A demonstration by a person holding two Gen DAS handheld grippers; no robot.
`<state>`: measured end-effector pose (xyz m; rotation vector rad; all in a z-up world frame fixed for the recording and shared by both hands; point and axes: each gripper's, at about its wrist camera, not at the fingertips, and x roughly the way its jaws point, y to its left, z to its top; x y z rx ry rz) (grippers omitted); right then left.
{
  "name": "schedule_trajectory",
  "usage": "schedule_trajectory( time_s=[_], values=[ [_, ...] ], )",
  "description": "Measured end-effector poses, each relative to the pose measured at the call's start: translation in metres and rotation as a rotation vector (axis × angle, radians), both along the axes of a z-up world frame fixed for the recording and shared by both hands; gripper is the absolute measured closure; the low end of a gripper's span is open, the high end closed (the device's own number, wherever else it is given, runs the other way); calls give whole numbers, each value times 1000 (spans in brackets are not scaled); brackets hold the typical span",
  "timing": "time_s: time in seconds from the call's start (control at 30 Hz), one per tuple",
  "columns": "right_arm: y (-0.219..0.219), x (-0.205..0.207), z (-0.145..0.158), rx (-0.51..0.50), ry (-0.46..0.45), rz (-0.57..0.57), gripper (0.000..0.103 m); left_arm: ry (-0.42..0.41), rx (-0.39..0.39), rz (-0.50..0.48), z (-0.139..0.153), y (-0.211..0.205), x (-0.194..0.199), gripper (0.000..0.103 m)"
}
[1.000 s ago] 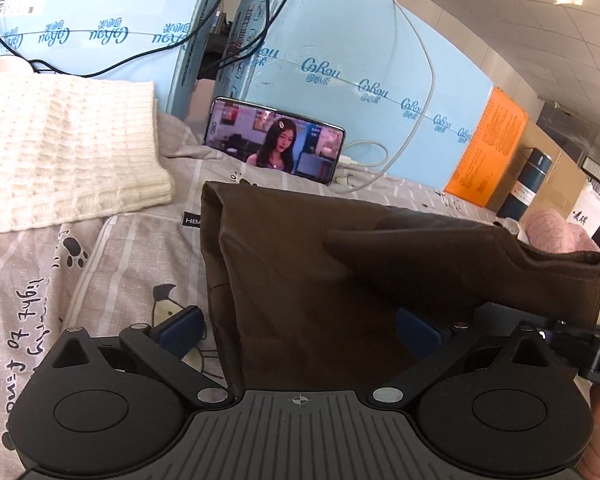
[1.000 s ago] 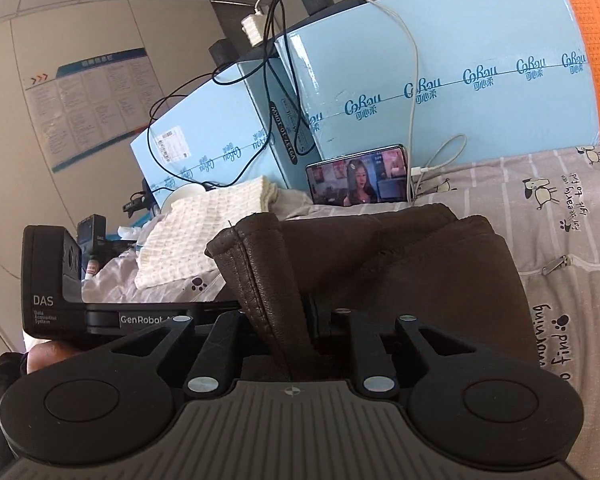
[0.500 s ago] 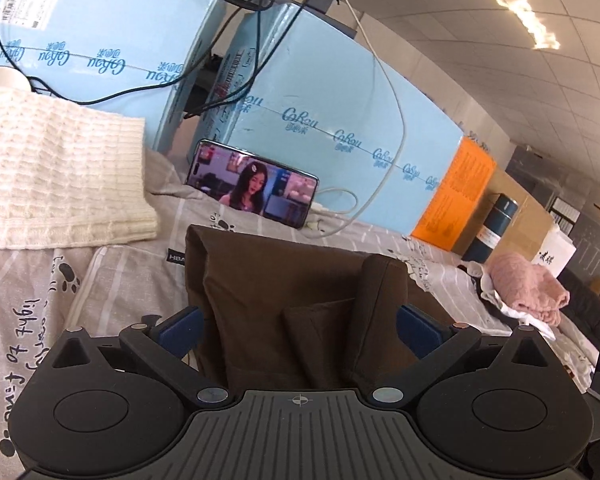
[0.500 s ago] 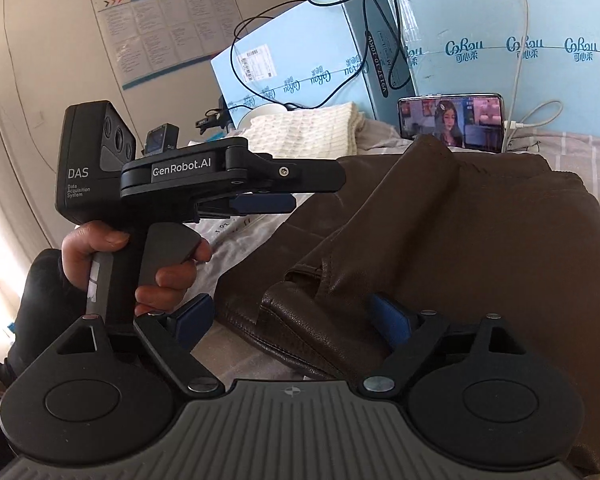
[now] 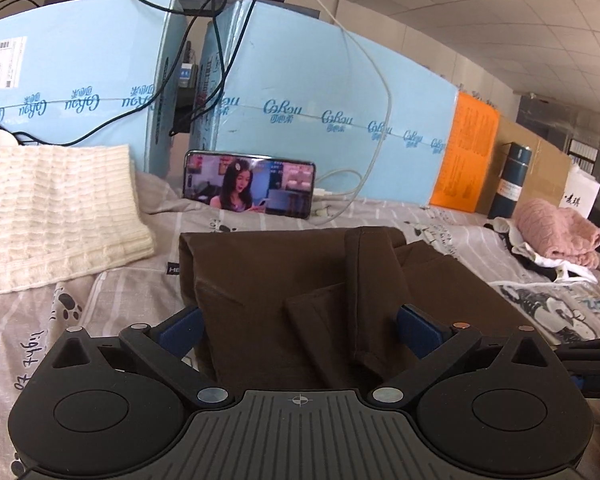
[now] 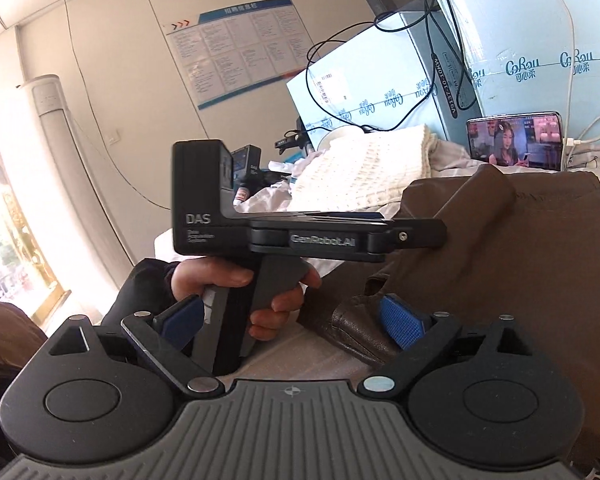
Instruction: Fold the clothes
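Observation:
A dark brown garment (image 5: 300, 280) lies folded on the patterned grey bedsheet (image 5: 80, 312), with a loose flap doubled over on top. My left gripper (image 5: 298, 328) is open, its blue pads spread either side of the garment's near edge, holding nothing. My right gripper (image 6: 292, 320) is open and empty; the garment (image 6: 520, 260) lies to its right, its leathery hem beside the right pad. The left gripper's body (image 6: 300, 236), held in a hand, crosses the right wrist view.
A folded cream knit (image 5: 48, 208) lies at the left. A phone (image 5: 250, 190) playing video leans on blue boxes (image 5: 320, 100) at the back. A pink knit (image 5: 556, 236) and other clothes lie at the right. A dark flask (image 5: 512, 180) stands behind them.
My right gripper let go of the brown garment's edge and opened, then drew back to the left. The garment dropped flat with its flap folded over. My left gripper stayed open.

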<state>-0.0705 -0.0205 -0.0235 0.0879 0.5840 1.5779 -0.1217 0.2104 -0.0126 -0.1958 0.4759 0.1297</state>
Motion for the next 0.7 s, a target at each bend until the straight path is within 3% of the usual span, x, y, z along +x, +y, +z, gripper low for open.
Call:
schedule_trajectory(
  time_s=[0.1,0.2,0.37,0.43,0.6,0.7],
  values=[
    [-7,2,4,10,-16,-47,6,91,11,31,-7,3,11,0],
    [-12,11,5,-17,-34,-184,5,81,16,36,-5,3,7,0],
    [-19,49,-3,-122,-45,-623,6,40,-82,96,3,10,-11,0],
    [-23,60,-6,-146,-46,-740,6,36,-100,121,5,11,-18,0],
    [-31,87,-19,-208,85,-859,6,54,-207,181,0,20,-31,0],
    [-35,97,-25,-223,176,-842,6,41,-285,193,-6,24,-36,0]
  ],
)
